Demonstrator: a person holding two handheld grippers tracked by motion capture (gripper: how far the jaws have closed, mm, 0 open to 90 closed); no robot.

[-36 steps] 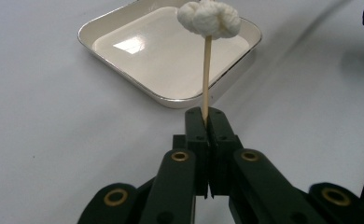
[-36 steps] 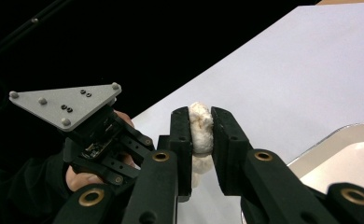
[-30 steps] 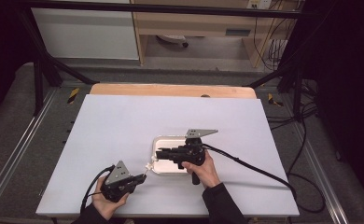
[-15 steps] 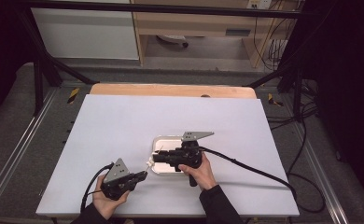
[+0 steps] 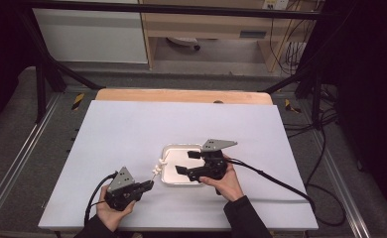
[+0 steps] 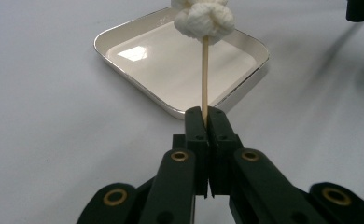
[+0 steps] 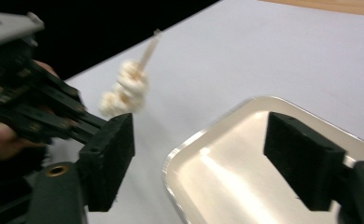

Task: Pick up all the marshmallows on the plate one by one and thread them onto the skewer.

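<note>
I take the white tray [image 5: 167,179] as my landmark; it sits shallow and square with rounded corners on the pale tabletop [image 5: 132,129], a little toward my side of its middle.

My left gripper [image 5: 150,184] is at the tray's near-left corner, off the tray, held in my left hand [image 5: 113,210] close to the tabletop's near edge. Its two black jaws are pressed tight together on the lower end of a thin wooden skewer [image 6: 204,74]. In the left gripper view the skewer rises straight from the jaw tips, with the tray lying behind it. Threaded on the skewer's upper part is a cluster of white marshmallows [image 6: 203,19], lumpy and soft-looking. From above, the marshmallows hang just beside the tray's left rim; I cannot tell whether they are over the rim or just outside it.

My right gripper [image 5: 186,162] is over the tray's right half, held in my right hand [image 5: 226,181], pointing left toward the skewer. Its jaws have just been opening and stand wide apart with nothing between them. In the right gripper view the tray's corner lies below the gap, and the marshmallows and skewer tip appear blurred beyond the left jaw.
</note>
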